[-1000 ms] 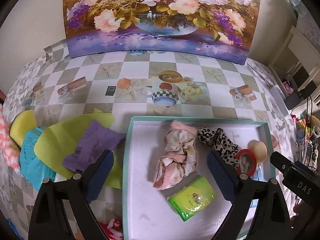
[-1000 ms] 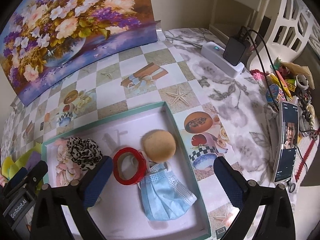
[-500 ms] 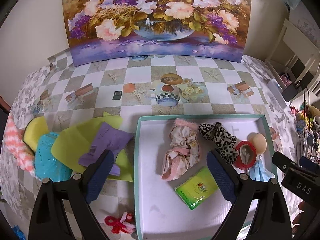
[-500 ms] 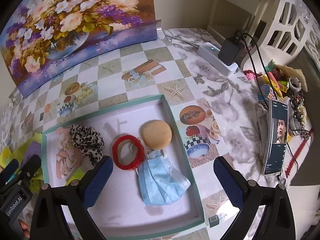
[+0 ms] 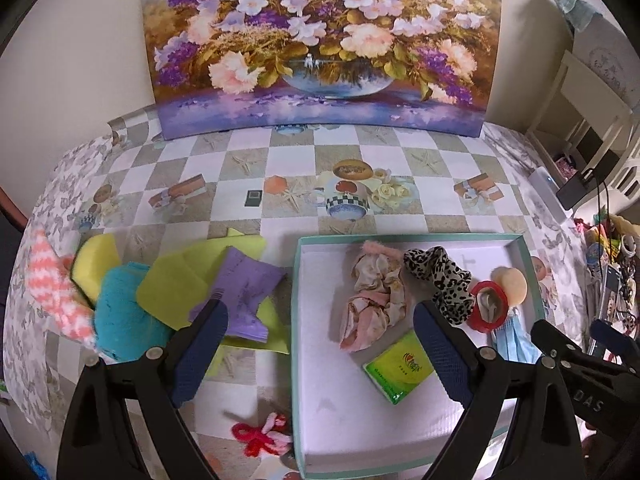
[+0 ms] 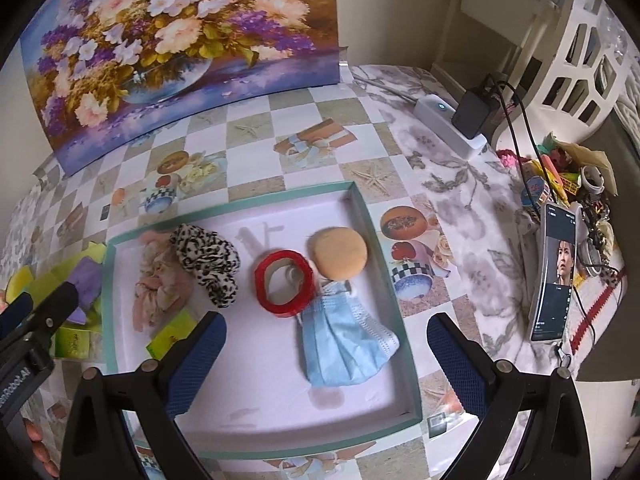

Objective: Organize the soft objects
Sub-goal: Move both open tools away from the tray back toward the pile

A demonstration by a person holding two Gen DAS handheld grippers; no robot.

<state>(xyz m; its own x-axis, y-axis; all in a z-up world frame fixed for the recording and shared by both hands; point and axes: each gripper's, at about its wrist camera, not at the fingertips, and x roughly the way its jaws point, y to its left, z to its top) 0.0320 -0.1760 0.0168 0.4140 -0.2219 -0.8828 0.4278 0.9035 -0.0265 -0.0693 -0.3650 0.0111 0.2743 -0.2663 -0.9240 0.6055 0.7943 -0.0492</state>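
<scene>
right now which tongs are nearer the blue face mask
Right. The right tongs hang open right over the blue face mask; the left tongs sit farther left, over the tray's left wall.

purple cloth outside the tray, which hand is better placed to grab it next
Left. The left tool hangs open with the purple cloth at its left fingertip. The right tool hangs open over the tray, near the blue mask.
</scene>
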